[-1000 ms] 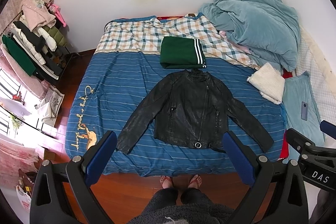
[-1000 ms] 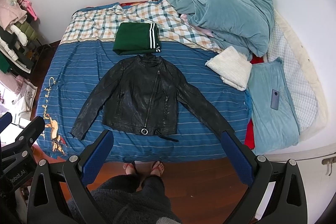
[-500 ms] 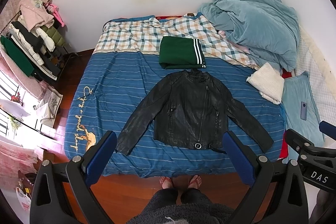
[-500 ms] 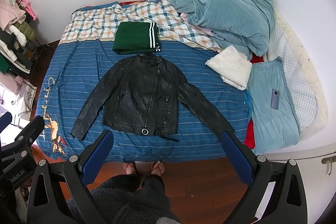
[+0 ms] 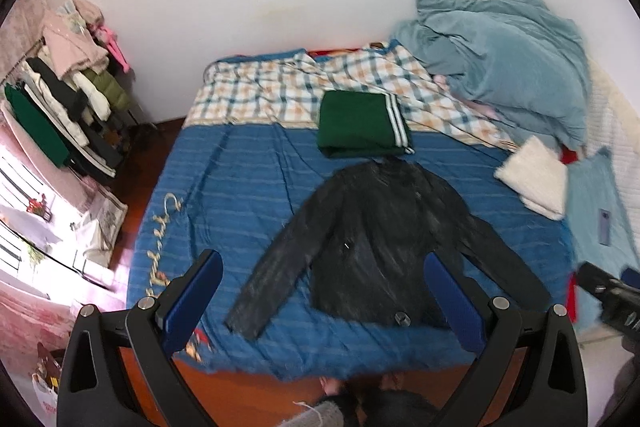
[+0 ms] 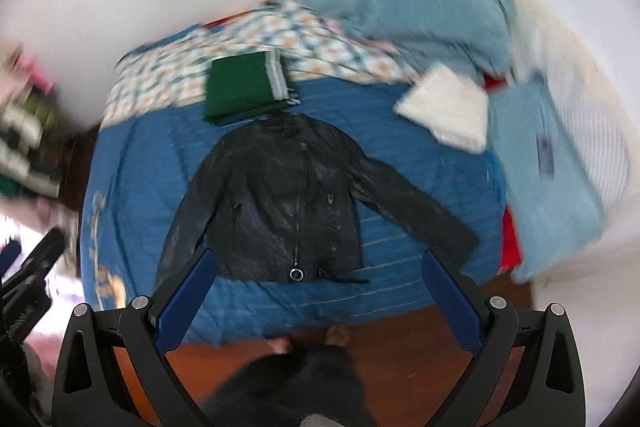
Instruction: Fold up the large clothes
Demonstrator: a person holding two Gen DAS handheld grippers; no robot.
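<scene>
A black leather jacket [image 5: 384, 243] lies flat and face up on the blue striped bed cover [image 5: 240, 187], sleeves spread, hem toward me; it also shows in the right wrist view [image 6: 288, 199]. My left gripper [image 5: 324, 303] is open and empty, held high above the bed's near edge, over the jacket's hem. My right gripper [image 6: 316, 303] is open and empty, also above the hem. Both views are blurred.
A folded green garment [image 5: 362, 129] lies just beyond the jacket's collar. A heaped teal duvet [image 5: 504, 59], a folded white towel [image 5: 532, 183] and a phone [image 5: 604, 231] sit at the right. A clothes rack [image 5: 60, 107] stands left. My feet [image 6: 312, 339] are on the wooden floor.
Both grippers have swung: the left view turned rightward and the right view turned leftward and nearer the bed, so the jacket looks larger. Nothing on the bed moved.
</scene>
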